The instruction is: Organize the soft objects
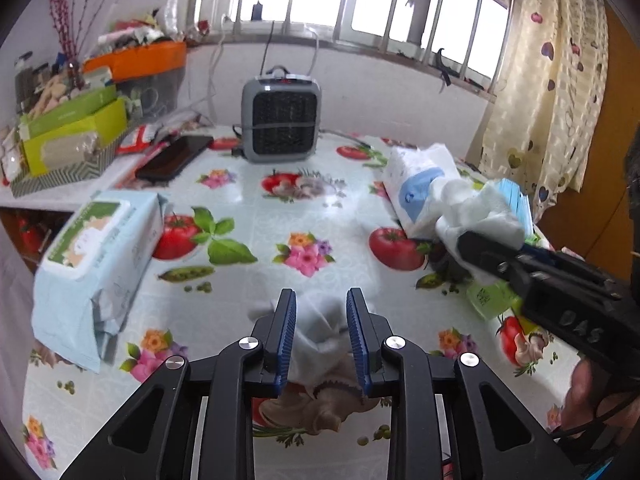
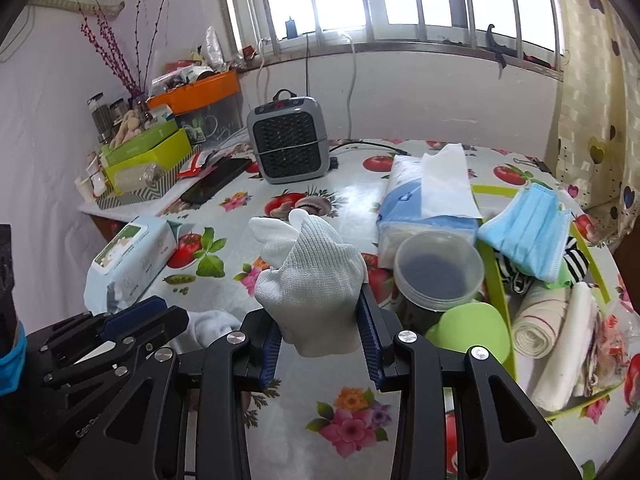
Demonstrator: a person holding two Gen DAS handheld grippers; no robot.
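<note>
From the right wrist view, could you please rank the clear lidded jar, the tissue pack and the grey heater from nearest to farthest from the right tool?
1. Clear lidded jar, just right of the tool.
2. Tissue pack, behind the jar.
3. Grey heater, far back by the wall.

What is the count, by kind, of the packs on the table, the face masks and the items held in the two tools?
Wet wipes pack: 1
Tissue pack: 1
Blue face mask: 1
White knit glove, in the right tool: 1
White cloth, in the left tool: 1
Total: 5
</note>
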